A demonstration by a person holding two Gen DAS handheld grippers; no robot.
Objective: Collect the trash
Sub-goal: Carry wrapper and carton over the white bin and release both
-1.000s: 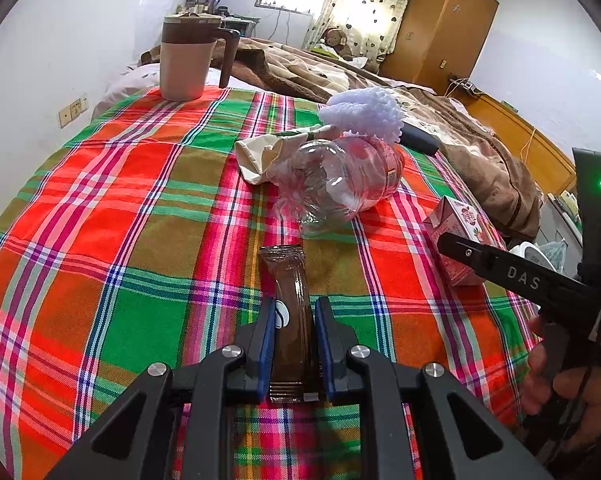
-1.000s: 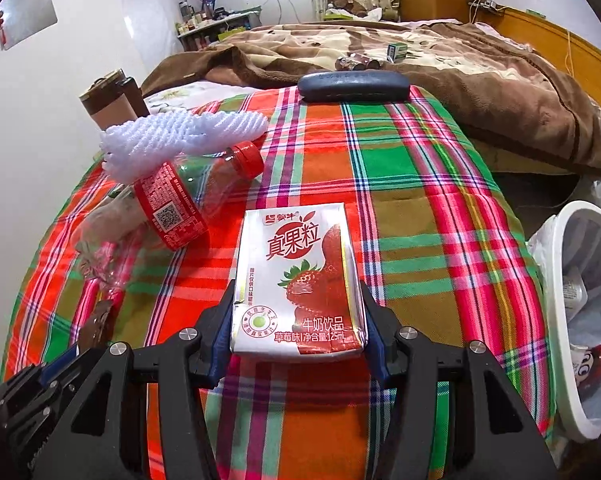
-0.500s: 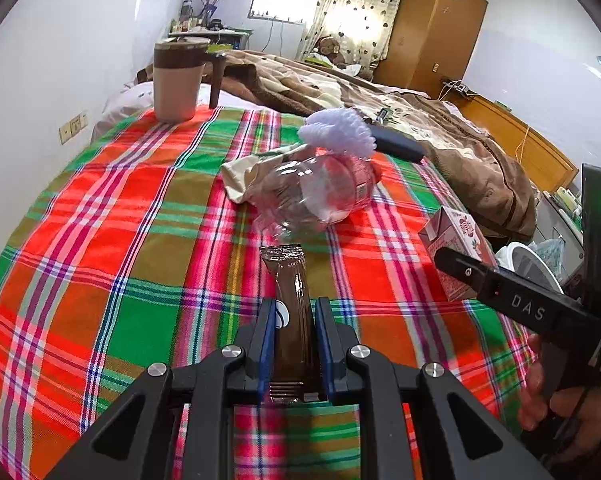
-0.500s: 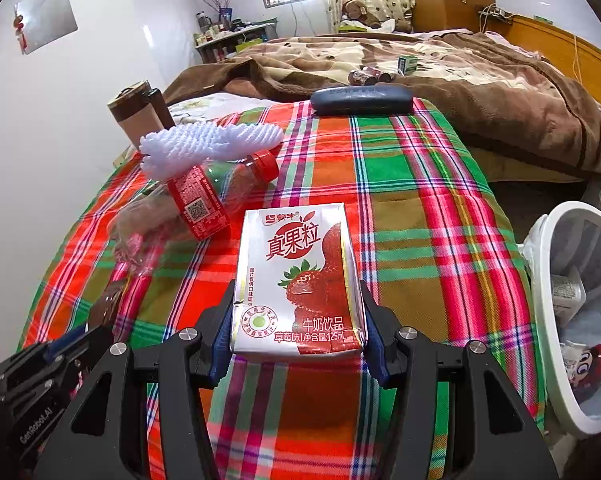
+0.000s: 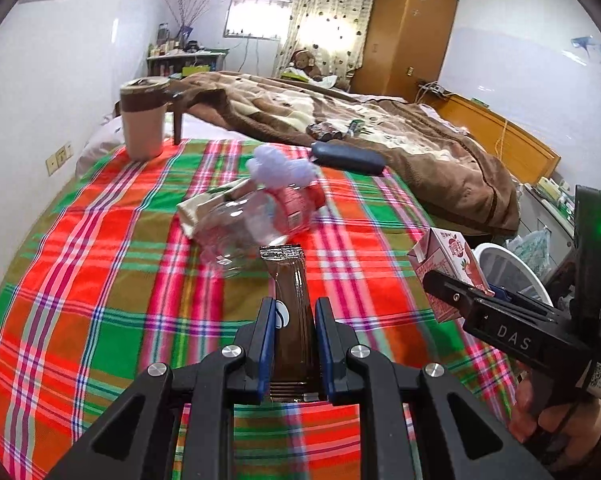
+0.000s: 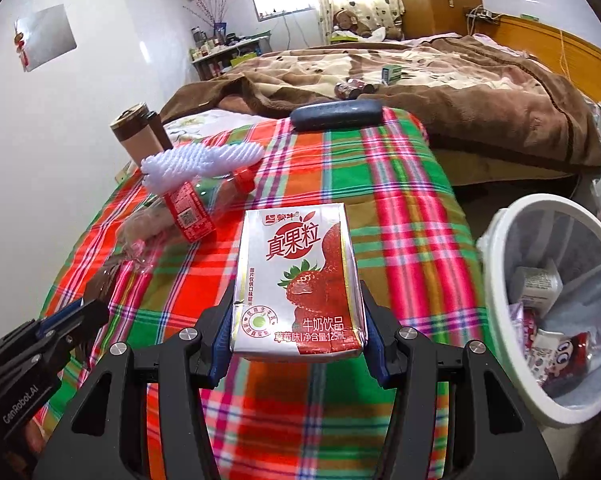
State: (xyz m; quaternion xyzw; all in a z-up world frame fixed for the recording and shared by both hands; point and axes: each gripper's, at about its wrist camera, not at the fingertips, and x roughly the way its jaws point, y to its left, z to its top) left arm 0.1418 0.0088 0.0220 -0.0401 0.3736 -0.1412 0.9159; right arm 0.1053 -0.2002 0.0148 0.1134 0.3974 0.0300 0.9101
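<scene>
A: Left gripper (image 5: 291, 320) first; it's clenched tight on a brown snack wrapper (image 5: 288, 280), pads pressed against both long sides; the wrapper sticks out forward over the plaid blanket (image 5: 100, 260), its crimped end just in front of the crushed plastic bottle (image 5: 260, 220).

B: And the right gripper (image 6: 296, 320)?

A: Grasping a strawberry milk carton (image 6: 296, 272) by its side faces, printed front up, lower half between the blue pads; jaws spread wide around it; a hand (image 5: 556, 420) grips the handle below.

B: Loose trash on the bed?

A: The bottle lies on its side on the plaid, red label and red cap toward the far right in the left view; a white foam fruit net (image 6: 200, 160) rests against its upper end; a cream-coloured wrapper (image 5: 204, 204) lies partly under the bottle on the left.

B: Bin?

A: White bin (image 6: 496, 280) with a liner, off the bed's right edge, near the carton; packets and a small box inside.

B: Non-trash?

A: Brown-and-beige mug (image 5: 144, 120) at the far left of the plaid; dark glasses case (image 5: 346, 158) at the far edge beside the brown quilt (image 5: 420, 140).
</scene>
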